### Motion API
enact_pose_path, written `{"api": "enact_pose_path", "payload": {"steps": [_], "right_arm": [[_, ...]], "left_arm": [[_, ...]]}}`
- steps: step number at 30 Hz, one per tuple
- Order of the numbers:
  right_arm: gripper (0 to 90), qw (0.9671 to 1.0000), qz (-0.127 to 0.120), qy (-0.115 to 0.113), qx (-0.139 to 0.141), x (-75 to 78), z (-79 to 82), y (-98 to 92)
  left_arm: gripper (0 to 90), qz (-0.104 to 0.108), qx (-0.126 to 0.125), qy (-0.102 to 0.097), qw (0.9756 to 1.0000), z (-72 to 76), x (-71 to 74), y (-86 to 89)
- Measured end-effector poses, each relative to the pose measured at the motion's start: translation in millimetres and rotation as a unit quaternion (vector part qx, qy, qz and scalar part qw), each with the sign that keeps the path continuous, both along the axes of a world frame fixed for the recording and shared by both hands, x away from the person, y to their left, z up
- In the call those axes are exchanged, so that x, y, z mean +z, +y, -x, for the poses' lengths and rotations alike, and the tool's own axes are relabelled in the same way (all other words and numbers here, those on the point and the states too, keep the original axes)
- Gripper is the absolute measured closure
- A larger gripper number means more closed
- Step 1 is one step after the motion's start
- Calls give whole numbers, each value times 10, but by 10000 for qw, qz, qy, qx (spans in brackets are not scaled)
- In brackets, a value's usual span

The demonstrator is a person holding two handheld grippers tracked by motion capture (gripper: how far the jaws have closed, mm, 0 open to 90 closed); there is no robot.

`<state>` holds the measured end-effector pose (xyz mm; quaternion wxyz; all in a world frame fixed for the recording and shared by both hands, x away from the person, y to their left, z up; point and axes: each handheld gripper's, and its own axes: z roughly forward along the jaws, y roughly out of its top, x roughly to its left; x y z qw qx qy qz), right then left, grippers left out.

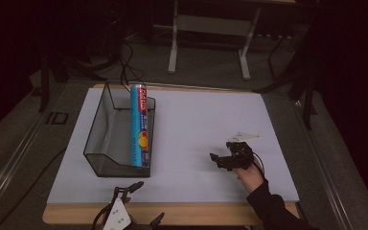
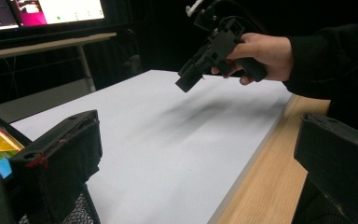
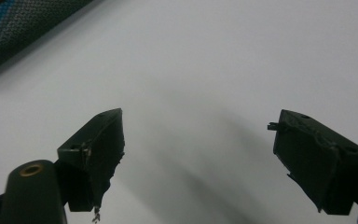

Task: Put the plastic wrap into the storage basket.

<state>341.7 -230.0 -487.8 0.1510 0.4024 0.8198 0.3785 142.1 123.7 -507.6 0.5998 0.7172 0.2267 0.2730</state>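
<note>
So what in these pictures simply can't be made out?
- Blue box in the mesh basket: its print is too small to read in the high view; the left gripper view shows just a corner, cut by the frame edge.
- Left gripper: the bottom edge of the high view cuts off its body and the hand holding it.
- Monitor: cropped by the top edge, its content blurred.
- Right gripper: its fingers are open over the bare mat.

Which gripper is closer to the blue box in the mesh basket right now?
Left. The left gripper sits at the table's near edge, just in front of the basket holding the blue box. The right gripper hovers open over bare table, well off to the box's right.
</note>
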Motion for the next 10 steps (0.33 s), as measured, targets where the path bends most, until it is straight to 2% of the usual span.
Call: {"api": "enact_pose_path", "payload": {"steps": [10], "right_arm": [[154, 9997, -84, -205, -48, 9, 28, -61]], "left_arm": [[14, -5, 5, -2, 10000, 2, 1, 10]]}}
